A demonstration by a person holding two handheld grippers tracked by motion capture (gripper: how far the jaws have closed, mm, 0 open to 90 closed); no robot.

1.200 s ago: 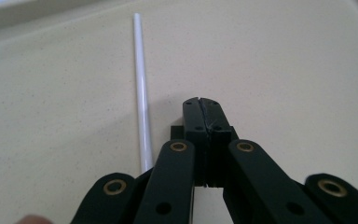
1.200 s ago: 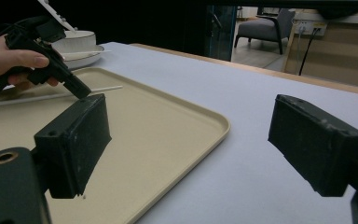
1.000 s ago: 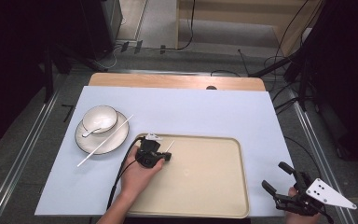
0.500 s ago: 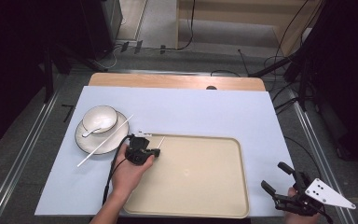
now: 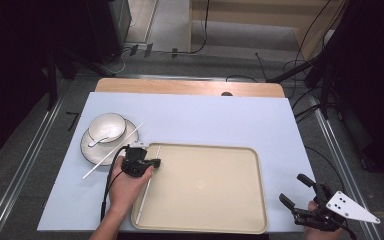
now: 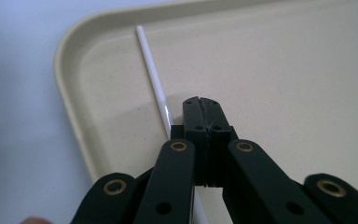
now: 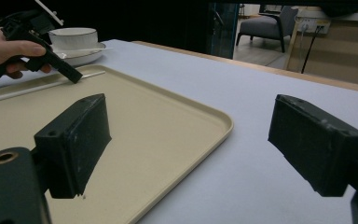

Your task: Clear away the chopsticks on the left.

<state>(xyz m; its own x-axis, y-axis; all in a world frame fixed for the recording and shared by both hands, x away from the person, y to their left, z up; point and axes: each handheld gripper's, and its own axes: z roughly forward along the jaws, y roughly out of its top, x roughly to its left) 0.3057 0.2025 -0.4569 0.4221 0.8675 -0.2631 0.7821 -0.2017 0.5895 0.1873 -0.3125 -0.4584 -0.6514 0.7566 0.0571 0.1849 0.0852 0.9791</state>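
**Lying lengthwise: one chopstick along the tray's left wall**

Your left gripper [image 5: 152, 162] sits over the near-left part of the beige tray [image 5: 260, 200], its fingers [image 6: 200, 114] pressed together with nothing between them. Just beside them, on their left in the left gripper view, lies a white chopstick [image 6: 151, 70] on the tray floor. Its long axis runs parallel to the tray's left wall, from the near edge towards the far-left corner, where its far tip stops just short of the rim. From above it shows as a thin pale line [image 5: 145, 195] hugging that wall.

A second chopstick [image 5: 111, 160] rests across the white saucer [image 5: 87, 150] on the bench [image 5: 205, 117], slanted, its upper end pointing towards the tray's far-left corner and its lower end on the bench sheet. On the saucer stands a bowl [image 5: 107, 126] with a spoon [image 5: 100, 140].

Your right gripper [image 5: 300, 196] is held off the tray's near-right corner, fingers [image 7: 77, 140] spread wide and empty
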